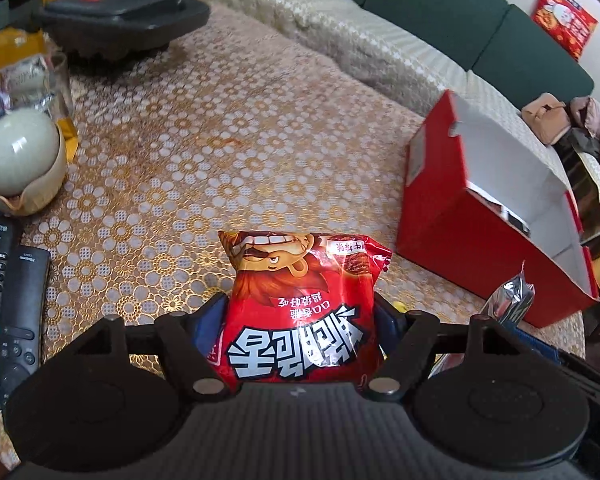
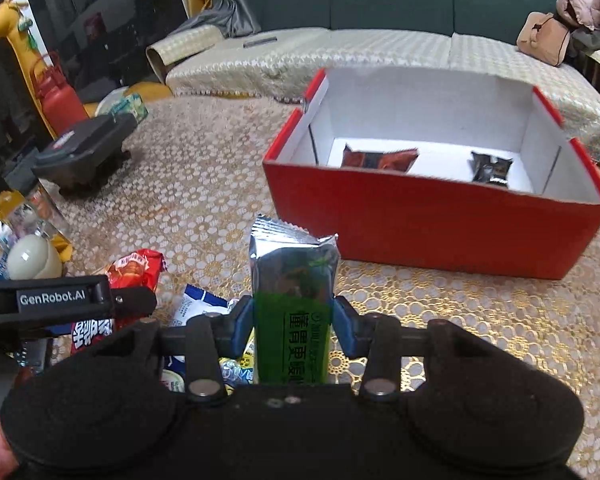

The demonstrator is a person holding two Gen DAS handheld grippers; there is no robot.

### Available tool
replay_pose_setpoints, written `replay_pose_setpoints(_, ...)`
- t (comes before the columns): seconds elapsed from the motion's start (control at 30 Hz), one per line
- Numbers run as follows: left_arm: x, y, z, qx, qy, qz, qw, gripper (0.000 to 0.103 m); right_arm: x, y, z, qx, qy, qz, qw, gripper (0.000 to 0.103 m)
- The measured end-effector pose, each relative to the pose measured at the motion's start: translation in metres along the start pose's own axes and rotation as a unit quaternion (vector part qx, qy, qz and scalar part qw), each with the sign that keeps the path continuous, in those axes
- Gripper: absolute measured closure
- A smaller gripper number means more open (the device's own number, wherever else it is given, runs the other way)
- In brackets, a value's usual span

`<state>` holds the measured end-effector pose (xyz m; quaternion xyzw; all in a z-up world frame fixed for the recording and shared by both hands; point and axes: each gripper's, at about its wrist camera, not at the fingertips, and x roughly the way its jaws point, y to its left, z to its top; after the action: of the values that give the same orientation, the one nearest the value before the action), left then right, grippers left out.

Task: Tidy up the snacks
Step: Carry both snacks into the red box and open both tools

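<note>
My left gripper (image 1: 300,320) is shut on a red snack bag (image 1: 304,300) with a cartoon face, held above the table. My right gripper (image 2: 294,320) is shut on a silver and green snack bar (image 2: 294,296), held upright in front of the red box (image 2: 440,220). The open red box with white inside holds a dark red packet (image 2: 378,158) and a black packet (image 2: 490,168). In the left wrist view the box (image 1: 480,248) stands to the right, and the bar's silver end (image 1: 512,296) shows beside it. The left gripper (image 2: 112,304) with the red bag (image 2: 136,272) shows at left in the right wrist view.
Loose snack packets (image 2: 198,308) lie under the right gripper. Two remotes (image 1: 4,304), an egg-shaped object in a holder (image 1: 20,156) and a glass (image 1: 58,80) sit at the left. A black appliance (image 1: 120,16) stands at the back. A sofa (image 2: 380,52) lies behind the table.
</note>
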<state>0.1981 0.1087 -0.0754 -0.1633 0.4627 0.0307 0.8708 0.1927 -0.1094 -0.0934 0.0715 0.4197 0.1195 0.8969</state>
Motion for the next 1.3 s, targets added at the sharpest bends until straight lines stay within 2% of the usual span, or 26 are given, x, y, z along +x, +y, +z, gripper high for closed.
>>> replay_pose_setpoints(0.4, -0.047, -0.065, -0.005, 0.067, -0.031, -0.014, 0.9971, 0.029, -0.062, -0.035, 0.013, 0.01, -0.052, 0.004, 0.999, 0.061)
replay_pose_setpoints(0.77, -0.069, -0.141, 0.014, 0.149, -0.066, -0.027, 0.9862, 0.029, -0.105, -0.076, 0.049, -0.003, -0.106, -0.001, 0.994, 0.061)
replay_pose_setpoints(1.07, -0.053, -0.195, 0.038, 0.213, -0.087, -0.025, 0.9729, 0.029, -0.104, -0.115, 0.096, -0.02, -0.132, -0.032, 0.991, 0.061)
replay_pose_setpoints(1.3, -0.023, -0.219, 0.06, 0.226, -0.079, -0.037, 0.9702, 0.029, -0.078, -0.143, 0.125, -0.023, -0.129, -0.049, 0.99, 0.061)
